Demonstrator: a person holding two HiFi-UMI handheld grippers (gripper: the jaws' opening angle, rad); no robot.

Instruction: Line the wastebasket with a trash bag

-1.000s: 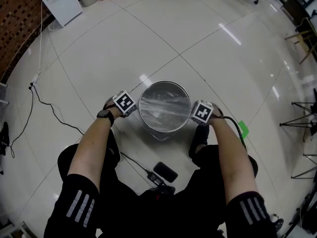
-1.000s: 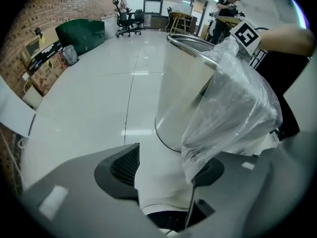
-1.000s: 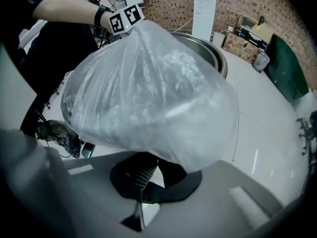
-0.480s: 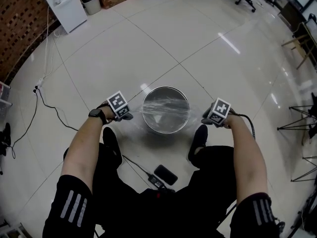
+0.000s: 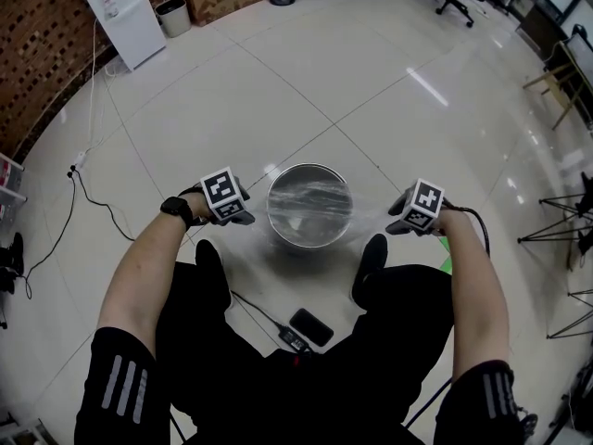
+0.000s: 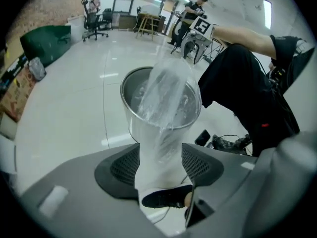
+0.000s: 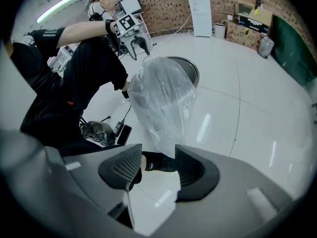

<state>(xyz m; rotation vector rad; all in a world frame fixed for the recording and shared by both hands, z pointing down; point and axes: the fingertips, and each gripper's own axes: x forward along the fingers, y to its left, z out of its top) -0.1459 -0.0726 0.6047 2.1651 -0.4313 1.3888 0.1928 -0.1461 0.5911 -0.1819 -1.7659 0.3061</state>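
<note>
The pale tiled floor (image 5: 232, 91) is bare around the steel wastebasket (image 5: 309, 245), which stands between your shoes. The clear trash bag (image 5: 310, 197) is inside it, with loose film ballooning above the rim. A second ago both grippers were at the rim; now they have lifted and drawn outward. Your left gripper (image 5: 239, 218) is at the basket's 9 o'clock, jaws spread, with a band of film running up between the pads; I cannot tell whether it is snagged there. Your right gripper (image 5: 400, 224), at 3 o'clock, has just been opening its jaws, and the film's tail hangs just short of them, unpinched. The bag looks seated, but its edge probably still needs cuffing over the rim.
</note>
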